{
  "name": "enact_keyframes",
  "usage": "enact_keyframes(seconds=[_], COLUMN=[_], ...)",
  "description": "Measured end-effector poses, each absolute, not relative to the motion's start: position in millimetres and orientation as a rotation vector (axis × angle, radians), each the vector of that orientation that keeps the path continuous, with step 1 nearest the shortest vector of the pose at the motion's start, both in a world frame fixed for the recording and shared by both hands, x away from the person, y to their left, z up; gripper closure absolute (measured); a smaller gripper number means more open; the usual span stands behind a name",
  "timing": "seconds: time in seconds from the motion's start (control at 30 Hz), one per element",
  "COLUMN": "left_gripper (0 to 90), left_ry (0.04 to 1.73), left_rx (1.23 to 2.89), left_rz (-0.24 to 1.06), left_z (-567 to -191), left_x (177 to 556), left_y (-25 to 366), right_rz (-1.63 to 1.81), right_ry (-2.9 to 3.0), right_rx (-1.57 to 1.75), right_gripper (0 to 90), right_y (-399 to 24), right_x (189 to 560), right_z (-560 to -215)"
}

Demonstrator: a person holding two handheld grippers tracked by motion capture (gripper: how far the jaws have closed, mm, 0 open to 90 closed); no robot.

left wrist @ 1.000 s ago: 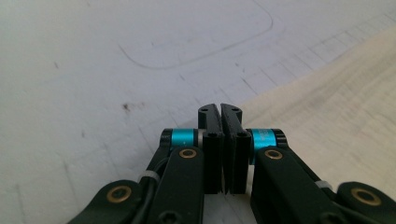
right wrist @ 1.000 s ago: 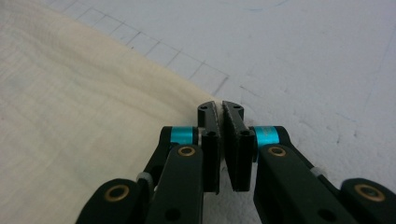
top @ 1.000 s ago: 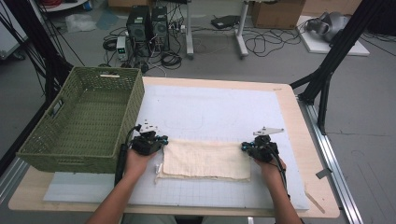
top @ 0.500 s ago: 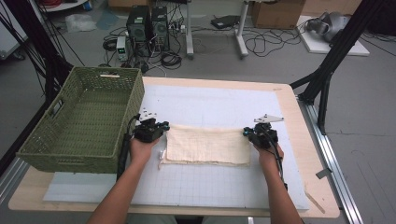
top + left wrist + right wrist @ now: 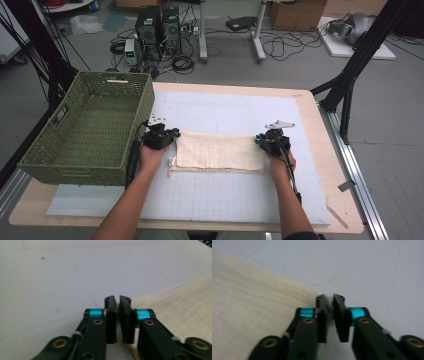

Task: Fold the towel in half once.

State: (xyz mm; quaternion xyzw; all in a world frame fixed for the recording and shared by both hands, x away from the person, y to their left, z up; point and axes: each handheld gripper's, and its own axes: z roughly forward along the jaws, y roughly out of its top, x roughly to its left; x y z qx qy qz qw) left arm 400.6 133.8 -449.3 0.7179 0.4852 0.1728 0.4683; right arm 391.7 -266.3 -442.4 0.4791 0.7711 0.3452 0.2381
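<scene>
— Cream cloth: where does it lie?
— Folded flat on the white mat, at three o'clock of the green basket.
— And my tongs?
— Left gripper at the cloth's nine o'clock corner, right gripper at three o'clock; both jaws have just been opening, with cloth edge in each narrow gap.

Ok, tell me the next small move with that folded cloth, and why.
Probably open both sets of jaws a little wider and draw them back off the cloth. It already lies folded flat on the mat, and the left gripper and right gripper have just been opening at its far corners, with a narrow gap between the pads and cloth between them.
</scene>
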Motion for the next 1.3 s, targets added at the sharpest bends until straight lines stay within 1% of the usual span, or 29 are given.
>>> enact_keyframes(seconds=[0.03,0.07,0.13,0.17,0.3,0.33,0.43,0.5,0.57,0.63,0.67,0.77,0.93,1.0,1.03,1.07,1.1,1.13,1.2,1.3], left_gripper=[66.0,58.8,52.1,50.1,49.3,49.3,49.2,52.2,60.1,68.0,69.7,70.6,68.3,68.1,71.9,80.0,85.8,86.6,87.2,87.4], left_ry=[1.192,1.182,1.145,1.132,1.093,1.086,1.058,1.038,1.037,1.036,1.029,1.014,1.009,1.013,1.01,1.007,1.005,1.007,1.001,0.999], left_rx=[1.755,1.766,1.796,1.8,1.794,1.799,1.803,1.821,1.838,1.86,1.867,1.891,1.918,1.945,1.965,1.97,1.971,1.971,1.965,1.946], left_rz=[0.405,0.392,0.401,0.409,0.432,0.427,0.415,0.394,0.375,0.312,0.3,0.275,0.26,0.267,0.271,0.282,0.29,0.298,0.31,0.307], left_z=[-449.0,-448.2,-445.2,-443.2,-437.4,-436.3,-434.1,-434.1,-434.8,-435.2,-435.3,-435.1,-443.0,-446.9,-448.3,-449.2,-449.3,-448.2,-445.5,-441.6], left_x=[400.2,399.3,394.7,391.6,381.3,379.2,371.8,367.3,363.6,356.4,352.9,338.9,323.1,321.6,321.0,319.5,318.6,317.0,314.6,310.8], left_y=[134.7,135.0,133.3,132.9,133.2,133.0,131.1,130.7,130.9,131.1,130.3,131.6,132.6,130.8,130.3,129.6,129.6,129.8,131.6,137.3], right_rz=[0.939,0.949,0.972,1.002,1.039,1.036,1.062,1.06,1.044,1.044,1.039,1.043,1.045,1.044,1.045,1.051,1.052,1.052,1.027,1.025], right_ry=[2.1,2.086,2.056,2.047,2.07,2.076,2.082,2.108,2.14,2.176,2.192,2.211,2.234,2.255,2.263,2.276,2.295,2.307,2.337,2.343], right_rx=[1.332,1.337,1.353,1.346,1.279,1.275,1.248,1.217,1.202,1.179,1.167,1.158,1.133,1.127,1.129,1.124,1.125,1.115,1.104,1.116], right_gripper=[62.7,55.1,46.9,46.4,44.4,42.8,42.7,41.4,41.2,43.2,44.7,44.6,45.5,49.3,52.5,56.9,62.9,68.3,70.8,69.6], right_y=[-267.8,-269.8,-273.9,-276.1,-280.1,-281.2,-282.9,-281.6,-279.3,-277.6,-276.6,-275.5,-274.0,-273.2,-272.7,-272.3,-271.3,-270.4,-267.3,-266.8], right_x=[390.7,389.6,384.8,381.7,365.4,362.3,350.5,343.2,336.7,330.2,327.4,319.8,308.4,307.1,307.0,307.5,307.5,307.7,307.2,306.9], right_z=[-441.5,-440.1,-434.7,-431.9,-424.0,-422.8,-419.6,-420.5,-424.0,-428.1,-429.8,-430.6,-430.8,-432.5,-433.0,-433.8,-434.7,-435.5,-437.3,-437.6])
